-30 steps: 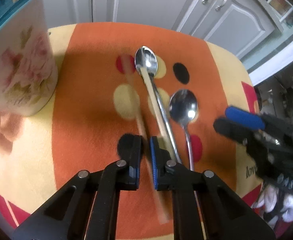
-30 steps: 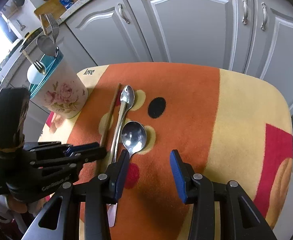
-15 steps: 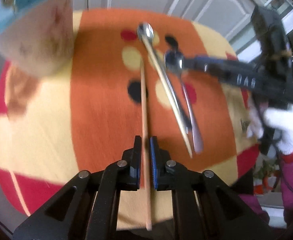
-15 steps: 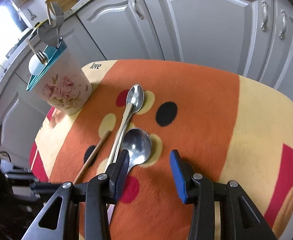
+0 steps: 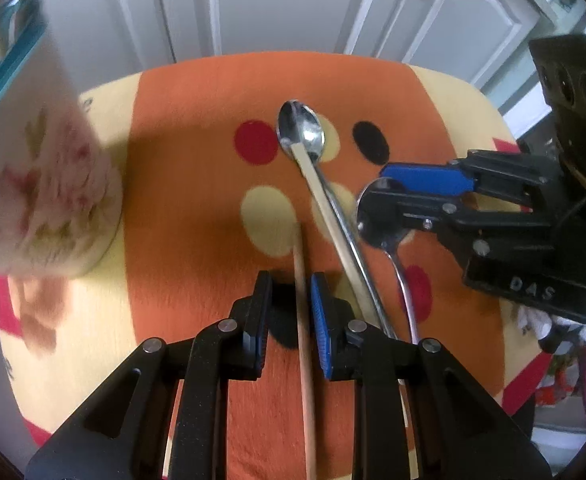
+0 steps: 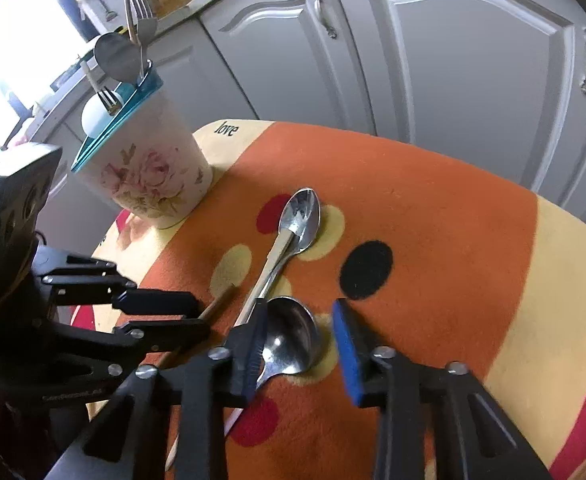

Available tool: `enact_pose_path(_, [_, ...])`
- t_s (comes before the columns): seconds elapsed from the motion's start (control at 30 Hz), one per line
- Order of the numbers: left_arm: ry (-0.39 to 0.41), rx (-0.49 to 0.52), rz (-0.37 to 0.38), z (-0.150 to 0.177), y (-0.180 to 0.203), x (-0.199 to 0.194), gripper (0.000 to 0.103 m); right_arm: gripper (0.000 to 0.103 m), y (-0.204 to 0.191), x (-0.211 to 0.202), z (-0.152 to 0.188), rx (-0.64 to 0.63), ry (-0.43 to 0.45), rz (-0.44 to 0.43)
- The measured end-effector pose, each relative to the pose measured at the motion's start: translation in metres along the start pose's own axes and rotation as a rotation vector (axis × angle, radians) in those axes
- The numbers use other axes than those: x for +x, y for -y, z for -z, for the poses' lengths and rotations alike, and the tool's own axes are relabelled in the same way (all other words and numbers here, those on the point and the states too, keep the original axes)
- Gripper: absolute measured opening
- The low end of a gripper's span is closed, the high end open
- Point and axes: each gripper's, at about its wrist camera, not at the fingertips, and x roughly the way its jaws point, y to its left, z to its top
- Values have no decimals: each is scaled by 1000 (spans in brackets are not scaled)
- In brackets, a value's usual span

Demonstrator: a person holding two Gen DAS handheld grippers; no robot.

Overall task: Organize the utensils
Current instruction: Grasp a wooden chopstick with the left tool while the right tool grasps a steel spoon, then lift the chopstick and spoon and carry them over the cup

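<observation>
My left gripper (image 5: 291,308) points down at a thin wooden chopstick (image 5: 300,280) that runs between its pads. The jaws are opening, with a gap on each side of the stick. My right gripper (image 6: 299,348) straddles the bowl of a large steel spoon (image 6: 293,332) on the cloth. Its jaws are closing; the right pad is still clear of the bowl. A longer spoon (image 6: 301,216) lies beyond with a pale flat stick (image 6: 269,268) on it. The floral utensil holder (image 6: 149,176) stands at the left with forks and spoons inside.
An orange and yellow dotted cloth (image 6: 433,220) covers the small table. Grey cabinet doors (image 6: 453,60) stand close behind it. In the left wrist view the holder (image 5: 45,184) looms at the left and the right gripper (image 5: 377,196) reaches in from the right over the large spoon.
The left jaws, tight on the chopstick half a second ago, have spread apart. The right gripper has sunk around the large spoon's bowl and its jaws have narrowed.
</observation>
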Motion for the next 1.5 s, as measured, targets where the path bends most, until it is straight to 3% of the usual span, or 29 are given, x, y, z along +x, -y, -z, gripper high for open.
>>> enact_pose_path(0.07, [3, 21, -4, -4, 3, 1, 18, 10, 2, 0, 0, 6, -4, -26])
enact_pose_path(0.13, [10, 46, -7, -6, 6, 3, 5, 7, 0, -2, 1, -7, -4, -27])
enact_pose_path(0.23, [8, 34, 17, -7, 3, 1, 5, 3, -6, -10, 5, -33, 0, -5])
enact_pose_path(0.37, [30, -16, 57, -3, -10, -17, 4, 3, -10, -35, 9, -25, 48, 25])
enact_pose_path(0.63, [162, -70, 124, 5, -26, -84, 4, 3, -31, -89, 10, -44, 162, 94])
enact_pose_path(0.97, [302, -90, 141, 26, -46, -159, 4, 3, -69, -130, 4, -101, 249, 126])
enact_pose_path(1.5, [506, -149, 140, 11, -93, -268, 4, 3, -140, -155, -63, -200, 387, 112])
